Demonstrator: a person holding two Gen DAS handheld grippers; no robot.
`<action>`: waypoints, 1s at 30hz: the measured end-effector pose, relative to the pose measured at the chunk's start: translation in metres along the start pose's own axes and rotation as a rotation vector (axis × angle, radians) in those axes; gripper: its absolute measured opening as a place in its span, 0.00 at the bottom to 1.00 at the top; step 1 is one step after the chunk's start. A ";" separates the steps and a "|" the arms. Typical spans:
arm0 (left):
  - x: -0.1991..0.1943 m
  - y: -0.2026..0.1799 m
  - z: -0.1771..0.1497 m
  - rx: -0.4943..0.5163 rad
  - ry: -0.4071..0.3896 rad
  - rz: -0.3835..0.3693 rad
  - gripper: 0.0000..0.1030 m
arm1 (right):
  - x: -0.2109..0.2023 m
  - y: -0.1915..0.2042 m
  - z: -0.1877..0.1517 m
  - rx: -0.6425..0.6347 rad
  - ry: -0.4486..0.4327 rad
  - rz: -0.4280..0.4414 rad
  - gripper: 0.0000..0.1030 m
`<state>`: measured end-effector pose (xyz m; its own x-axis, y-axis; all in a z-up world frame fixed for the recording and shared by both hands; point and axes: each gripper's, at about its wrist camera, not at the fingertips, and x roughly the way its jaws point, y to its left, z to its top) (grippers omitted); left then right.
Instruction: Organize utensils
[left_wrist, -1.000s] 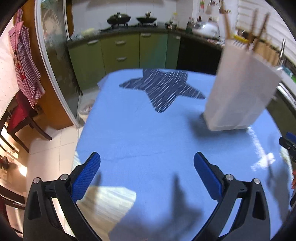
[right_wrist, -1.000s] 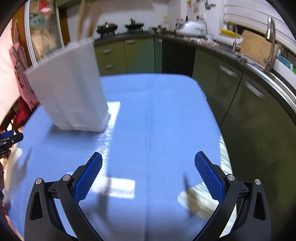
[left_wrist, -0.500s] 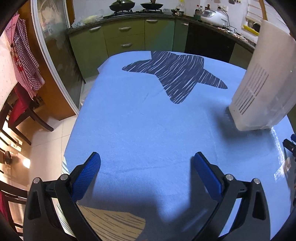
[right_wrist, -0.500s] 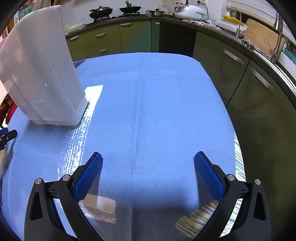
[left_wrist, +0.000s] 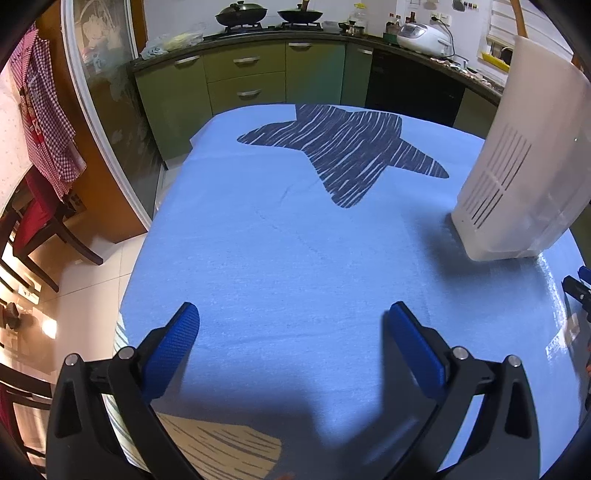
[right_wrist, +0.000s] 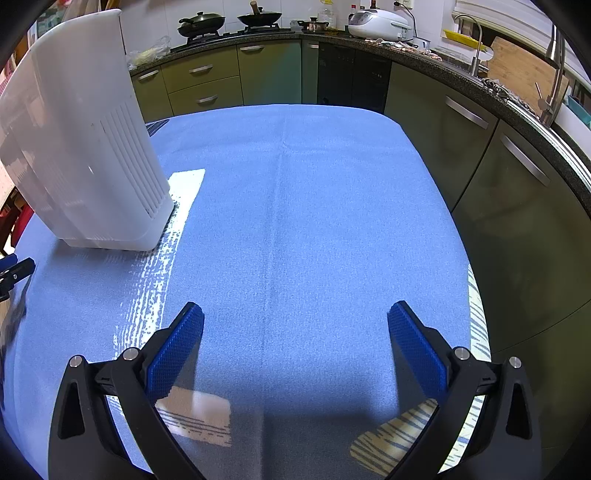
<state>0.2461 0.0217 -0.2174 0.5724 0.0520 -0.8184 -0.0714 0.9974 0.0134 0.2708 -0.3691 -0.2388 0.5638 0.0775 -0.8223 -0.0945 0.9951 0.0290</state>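
Observation:
A tall white slotted utensil holder (left_wrist: 524, 173) stands on the blue tablecloth (left_wrist: 295, 240), at the right of the left wrist view and at the left of the right wrist view (right_wrist: 77, 147). Its top is cut off, so the contents are hidden; one wooden handle (left_wrist: 519, 18) pokes above it. My left gripper (left_wrist: 293, 332) is open and empty, low over the cloth, left of the holder. My right gripper (right_wrist: 295, 334) is open and empty, right of the holder. No loose utensils show on the cloth.
A dark blue star pattern (left_wrist: 347, 151) marks the cloth's far part. Green kitchen cabinets (left_wrist: 251, 81) and a counter with pans run behind; more cabinets (right_wrist: 517, 184) are close along the table's right edge. Chairs (left_wrist: 33, 229) stand to the left.
Both grippers have dropped lower and drawn back toward the near table edge, staying open. The holder's top with the utensil handles has slid out of the left view.

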 end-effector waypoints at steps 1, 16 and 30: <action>0.000 -0.001 0.000 0.005 0.000 -0.004 0.95 | 0.000 0.000 0.000 0.000 0.000 0.000 0.96; 0.001 -0.002 0.002 0.009 0.000 -0.014 0.95 | 0.000 0.000 0.000 0.000 0.000 0.000 0.96; 0.001 -0.002 0.002 0.010 0.000 -0.015 0.95 | 0.000 -0.001 0.000 0.000 0.000 0.001 0.96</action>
<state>0.2486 0.0195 -0.2174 0.5731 0.0373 -0.8187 -0.0552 0.9985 0.0069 0.2710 -0.3699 -0.2388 0.5638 0.0780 -0.8222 -0.0948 0.9951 0.0295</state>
